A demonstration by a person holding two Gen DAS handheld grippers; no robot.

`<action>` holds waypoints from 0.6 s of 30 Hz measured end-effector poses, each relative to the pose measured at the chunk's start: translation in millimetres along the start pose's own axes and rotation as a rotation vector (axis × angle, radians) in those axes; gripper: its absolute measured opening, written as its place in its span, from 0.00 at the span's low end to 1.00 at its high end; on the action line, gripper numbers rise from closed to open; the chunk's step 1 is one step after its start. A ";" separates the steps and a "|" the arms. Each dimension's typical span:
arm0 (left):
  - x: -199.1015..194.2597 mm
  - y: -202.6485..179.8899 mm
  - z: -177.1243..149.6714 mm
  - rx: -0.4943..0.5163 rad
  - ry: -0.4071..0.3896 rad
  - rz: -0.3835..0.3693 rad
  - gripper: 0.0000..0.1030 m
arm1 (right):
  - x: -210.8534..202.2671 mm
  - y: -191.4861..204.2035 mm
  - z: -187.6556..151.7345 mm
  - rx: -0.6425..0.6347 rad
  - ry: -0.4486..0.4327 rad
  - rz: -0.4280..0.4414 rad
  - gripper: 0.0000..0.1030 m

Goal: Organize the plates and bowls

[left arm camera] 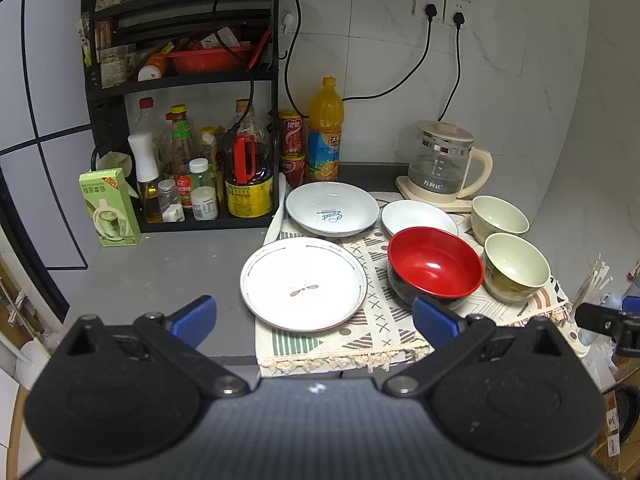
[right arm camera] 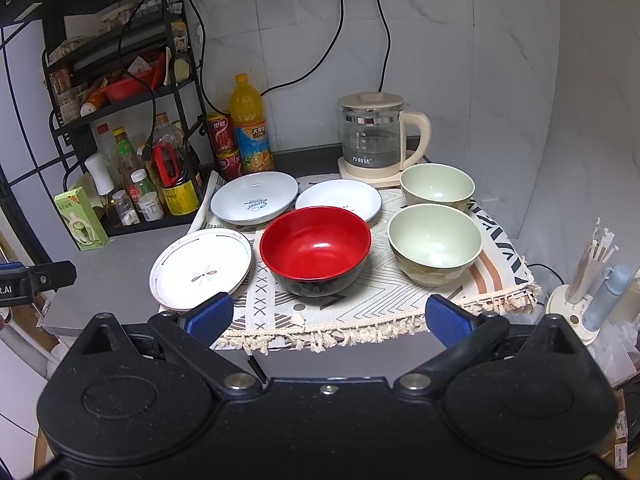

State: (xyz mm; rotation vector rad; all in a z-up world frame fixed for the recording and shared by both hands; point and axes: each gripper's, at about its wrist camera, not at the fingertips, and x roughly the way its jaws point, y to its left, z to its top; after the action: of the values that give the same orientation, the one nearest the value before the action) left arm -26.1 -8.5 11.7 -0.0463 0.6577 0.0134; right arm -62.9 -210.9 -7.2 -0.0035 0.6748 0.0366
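From the left wrist, the left gripper point(left arm camera: 314, 318) hangs in front of the counter point(left arm camera: 168, 268) with its blue-padded fingers point(left arm camera: 194, 320) spread wide and nothing between them. A patterned cloth point(left arm camera: 384, 344) covers the counter's right part, its fringe along the front edge. The flat white plate point(left arm camera: 303, 284) sits at the cloth's front left corner, its left rim over bare counter. Behind it lies the lettered shallow dish point(left arm camera: 332, 208), with a plain white dish point(left arm camera: 418, 218) just beside it toward the right. The red bowl point(left arm camera: 435, 268) stands near the front, overlapping the plain dish's near rim in this view. Two green bowls sit along the right edge, the near green bowl point(left arm camera: 516, 266) beside the red one, the far green bowl point(left arm camera: 499, 214) behind it. A glass kettle point(left arm camera: 444, 160) stands at the back; a black rack point(left arm camera: 184, 92) of bottles fills the back left corner.

From the right wrist, the right gripper point(right arm camera: 328, 320) hovers before the cloth's point(right arm camera: 372, 304) fringed front edge, fingers point(right arm camera: 444, 320) wide apart and empty. The red bowl point(right arm camera: 315, 246) is straight ahead, the flat plate point(right arm camera: 200, 268) toward the left, the near green bowl point(right arm camera: 435, 242) toward the right.
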 end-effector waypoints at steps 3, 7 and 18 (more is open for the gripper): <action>0.4 -0.4 0.3 0.000 0.001 -0.001 1.00 | -2.4 0.5 -0.4 -0.002 -0.006 0.006 1.00; -1.7 -0.3 -1.3 0.005 -0.003 -0.002 1.00 | -3.8 0.0 -0.8 -0.001 -0.009 0.005 1.00; -5.1 -6.5 -7.0 0.001 -0.005 0.001 1.00 | -12.1 -5.6 -2.7 0.001 -0.046 0.037 1.00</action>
State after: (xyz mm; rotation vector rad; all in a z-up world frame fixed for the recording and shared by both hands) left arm -34.3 -15.3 9.6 -0.0451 0.6531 0.0143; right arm -73.8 -217.0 -1.8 0.0108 0.6293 0.0718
